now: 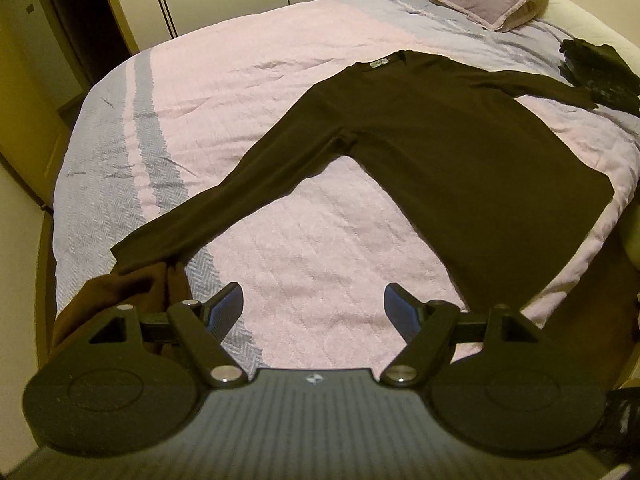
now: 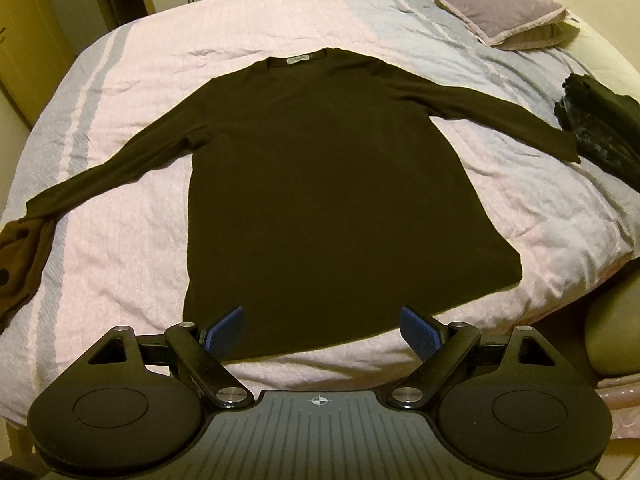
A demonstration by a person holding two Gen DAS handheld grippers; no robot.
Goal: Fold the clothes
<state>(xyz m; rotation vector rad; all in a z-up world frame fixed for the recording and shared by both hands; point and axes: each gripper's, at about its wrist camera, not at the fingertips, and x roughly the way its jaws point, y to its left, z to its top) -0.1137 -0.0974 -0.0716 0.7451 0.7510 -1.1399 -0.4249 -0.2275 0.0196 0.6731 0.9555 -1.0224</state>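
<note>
Your left black plastic two-finger tool has blue ribbed pads, silver pivot screws, two round side discs and a grey ridged base with a small crosshair mark. Your right black plastic two-finger tool looks identical, blue textured pads included.

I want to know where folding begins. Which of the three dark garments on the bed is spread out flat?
The long-sleeved top in the middle, sleeves stretched out. The brown garment and the black garment at the bed's edges lie bunched.

Bed: dark sweater flat, pillow, dark pile, brown garment.
</note>
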